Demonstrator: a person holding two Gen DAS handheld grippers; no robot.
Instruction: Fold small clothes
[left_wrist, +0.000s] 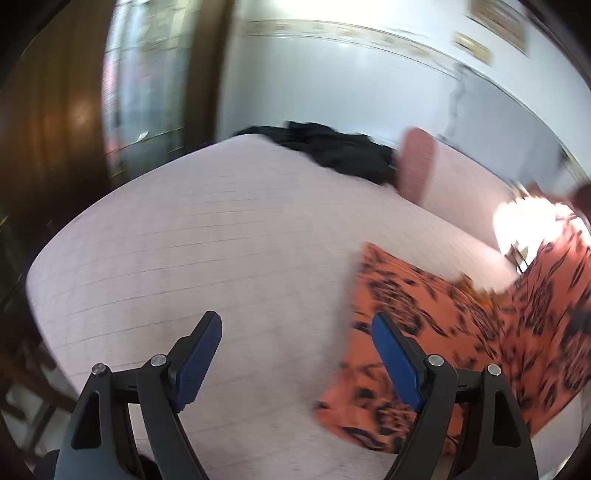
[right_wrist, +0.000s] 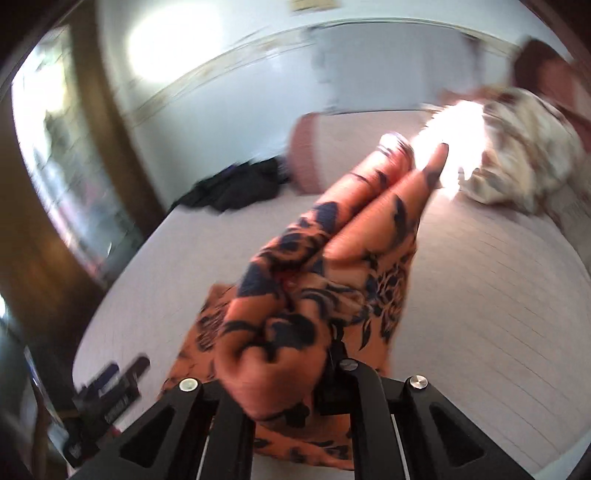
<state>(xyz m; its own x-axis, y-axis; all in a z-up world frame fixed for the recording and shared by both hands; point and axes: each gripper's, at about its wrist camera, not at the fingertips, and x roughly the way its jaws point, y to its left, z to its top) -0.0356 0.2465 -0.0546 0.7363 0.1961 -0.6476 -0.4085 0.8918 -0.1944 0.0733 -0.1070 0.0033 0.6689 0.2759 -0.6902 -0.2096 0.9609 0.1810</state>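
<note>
Orange garment with black floral print, spread on the right part of the pale quilted bedspread, one portion flat, another rising toward the right edge of the left wrist view. Seen from the right wrist camera, the same cloth bunched and lifted just ahead of the lens, trailing away toward a sunlit patch.

Left gripper above the near part of the bed, blue pads spread wide, nothing between them; right-hand finger overlapping the garment's left edge in the view, contact not clear. Wide bare stretch of bedspread ahead and to the left, running to the rounded left edge of the bed, dark floor and furniture beyond.

Right gripper pinching a gathered fold of the orange cloth, fingertips hidden under fabric, jaws drawn close together. At the lower left of that view, the other gripper, blurred.

No containers in sight.

Farther back: black clothing pile near the far edge of the bed, pink pillow just right of it, cream patterned bedding heaped at the far right. Behind, pale wall with a patterned border strip, brown curtain at left. Heavy motion blur throughout.
</note>
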